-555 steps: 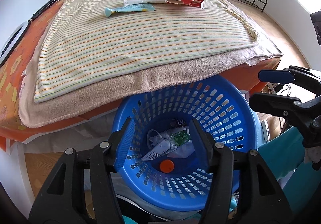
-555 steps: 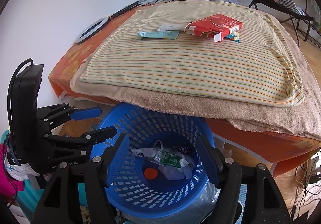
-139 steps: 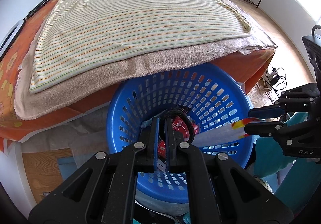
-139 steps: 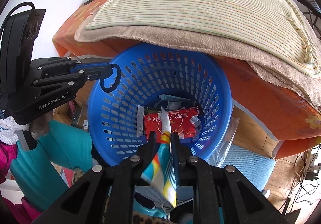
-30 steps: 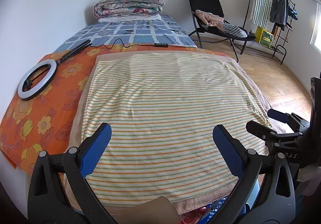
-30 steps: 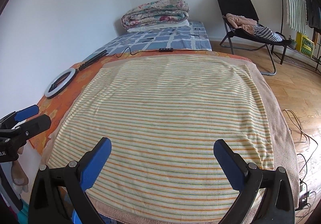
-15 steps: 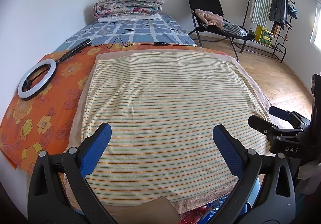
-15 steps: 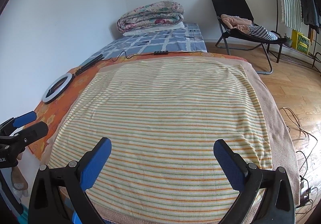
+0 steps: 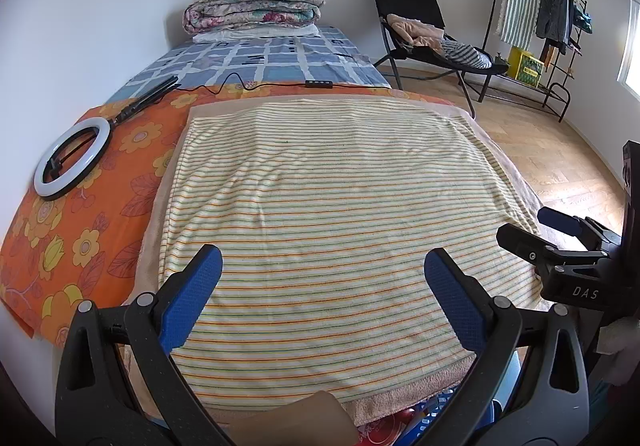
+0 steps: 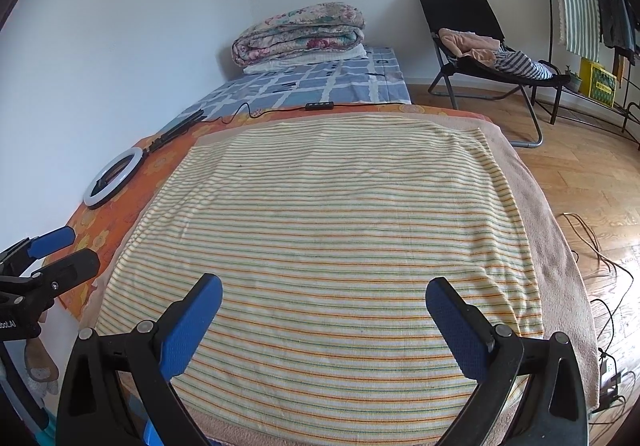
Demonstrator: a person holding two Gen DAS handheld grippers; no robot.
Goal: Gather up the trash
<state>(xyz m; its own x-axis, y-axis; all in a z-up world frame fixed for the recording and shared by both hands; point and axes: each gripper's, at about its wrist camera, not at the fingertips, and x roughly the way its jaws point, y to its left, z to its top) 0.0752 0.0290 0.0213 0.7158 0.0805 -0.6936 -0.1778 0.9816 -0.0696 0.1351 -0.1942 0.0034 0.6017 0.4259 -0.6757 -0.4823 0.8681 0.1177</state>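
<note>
Left gripper and right gripper, each with jaws spread wide and holding nothing, hover side by side above the striped towel spread over the bed. At the near edge of the bed, below the towel's fringe, a sliver of the blue basket shows, with red trash inside it; a ring light lies on the orange sheet

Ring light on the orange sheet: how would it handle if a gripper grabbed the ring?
The ring light looks thin and hollow, so probably light. Its folded stand and trailing cable would likely drag behind. The smooth rim may be slippery.
</note>
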